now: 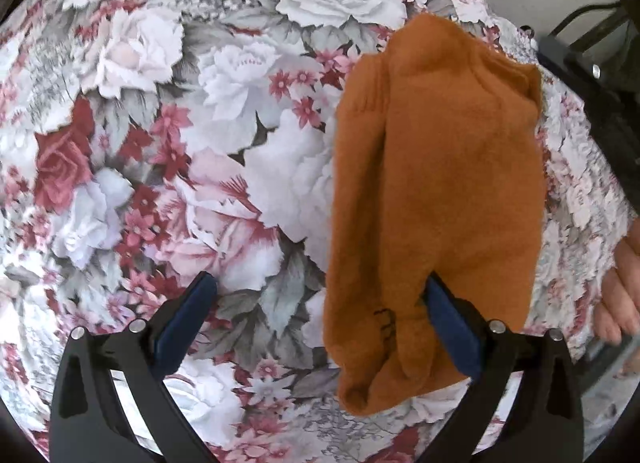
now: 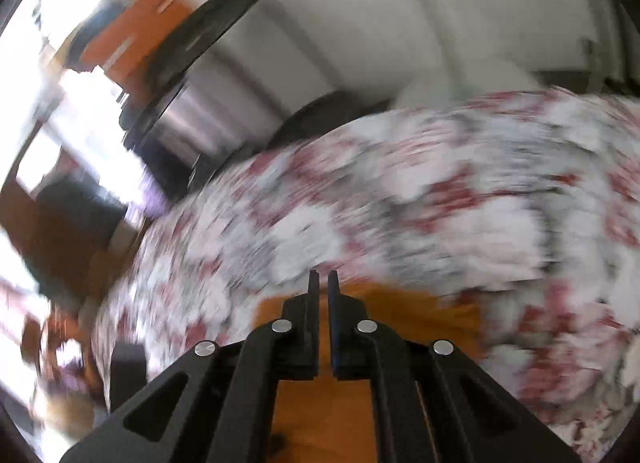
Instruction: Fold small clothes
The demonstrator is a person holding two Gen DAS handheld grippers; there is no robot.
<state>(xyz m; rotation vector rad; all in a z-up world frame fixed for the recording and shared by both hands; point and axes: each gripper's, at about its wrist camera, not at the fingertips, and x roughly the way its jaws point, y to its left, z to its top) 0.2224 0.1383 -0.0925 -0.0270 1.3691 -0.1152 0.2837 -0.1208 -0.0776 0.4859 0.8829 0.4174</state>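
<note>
Left wrist view shows the left gripper (image 1: 320,299) wide open beside the orange cloth (image 1: 436,191). The right gripper (image 2: 323,283) looks nearly closed; rushing could mess the fold.

Rust-orange garment (image 1: 436,183), rose-patterned tablecloth (image 1: 160,103)

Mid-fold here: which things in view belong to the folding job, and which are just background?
Job:
- orange garment
- left hand-held gripper, open
- right hand-held gripper, nearly shut, above the orange garment
- floral cloth, the work surface

Background:
- metal pot
- black cable
</note>
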